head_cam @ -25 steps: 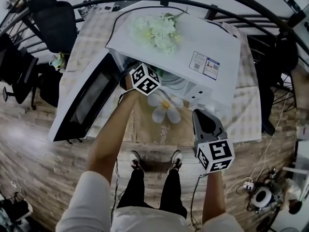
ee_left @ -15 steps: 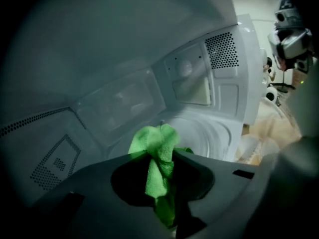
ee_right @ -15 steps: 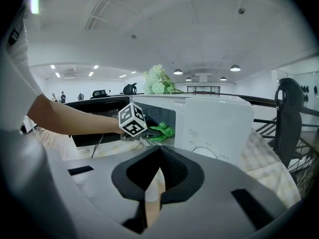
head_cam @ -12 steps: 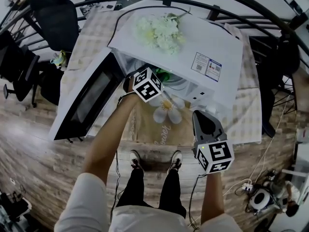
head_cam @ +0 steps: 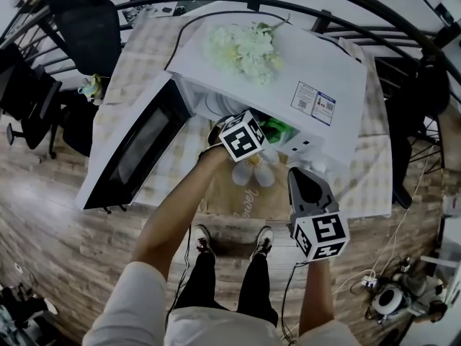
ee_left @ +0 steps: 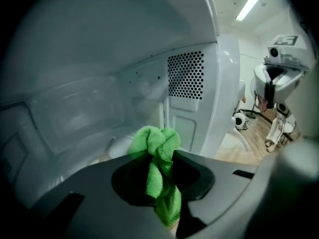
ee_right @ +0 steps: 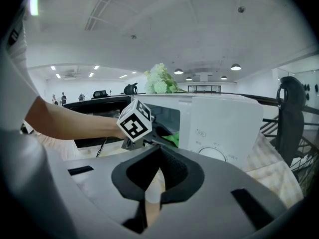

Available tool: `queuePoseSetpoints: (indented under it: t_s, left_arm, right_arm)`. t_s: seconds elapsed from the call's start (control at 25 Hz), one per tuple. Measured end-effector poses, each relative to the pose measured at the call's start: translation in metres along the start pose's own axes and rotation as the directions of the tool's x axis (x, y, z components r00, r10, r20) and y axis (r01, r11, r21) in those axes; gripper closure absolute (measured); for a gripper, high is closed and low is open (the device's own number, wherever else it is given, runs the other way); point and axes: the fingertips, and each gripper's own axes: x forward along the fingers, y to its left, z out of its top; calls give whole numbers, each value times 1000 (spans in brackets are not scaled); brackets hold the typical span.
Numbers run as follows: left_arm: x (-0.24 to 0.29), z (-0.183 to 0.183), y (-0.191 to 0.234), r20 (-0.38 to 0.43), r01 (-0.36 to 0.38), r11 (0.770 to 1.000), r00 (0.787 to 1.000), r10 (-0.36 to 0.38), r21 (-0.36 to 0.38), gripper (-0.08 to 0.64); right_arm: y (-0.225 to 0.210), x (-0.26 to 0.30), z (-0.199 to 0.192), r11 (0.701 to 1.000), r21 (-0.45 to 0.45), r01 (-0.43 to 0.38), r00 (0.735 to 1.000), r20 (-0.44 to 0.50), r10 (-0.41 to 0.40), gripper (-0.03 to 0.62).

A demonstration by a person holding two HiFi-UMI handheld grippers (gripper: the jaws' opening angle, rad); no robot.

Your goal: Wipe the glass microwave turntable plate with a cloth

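A white microwave (head_cam: 288, 71) stands on the table with its door (head_cam: 133, 150) swung open to the left. My left gripper (head_cam: 261, 127) reaches into the cavity, shut on a bunched green cloth (head_cam: 276, 128). In the left gripper view the cloth (ee_left: 155, 146) sticks out between the jaws of the left gripper (ee_left: 162, 159), facing the white inner walls. A pale curved shape low in the cavity (ee_left: 115, 147) may be the glass plate; I cannot tell for sure. My right gripper (head_cam: 299, 171) hangs outside in front of the microwave, shut on nothing; it (ee_right: 160, 148) looks at the left gripper's cube (ee_right: 134, 122).
A bunch of white flowers (head_cam: 245, 49) lies on top of the microwave. The control panel with a dial (ee_right: 214, 153) is right of the opening. A daisy-print cloth (head_cam: 252, 175) covers the table. Office chairs (head_cam: 79, 27) stand at the left and one (ee_right: 291, 108) at the right.
My left gripper has moved to the right and deeper into the microwave with the green cloth. The right gripper has stayed where it was.
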Motion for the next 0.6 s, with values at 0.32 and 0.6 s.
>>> queuePoseSetpoints:
  t_s: [0.32, 0.6]
  left_arm:
    - [-45, -26, 118, -60, -529, 838, 840, 540, 129, 471]
    - [-53, -59, 167, -220, -615, 759, 727, 651, 214, 476]
  right_arm:
    - [3, 4, -2, 1000, -2, -12, 1000, -8, 12, 580]
    - [20, 7, -10, 996, -48, -75, 997, -30, 74, 580]
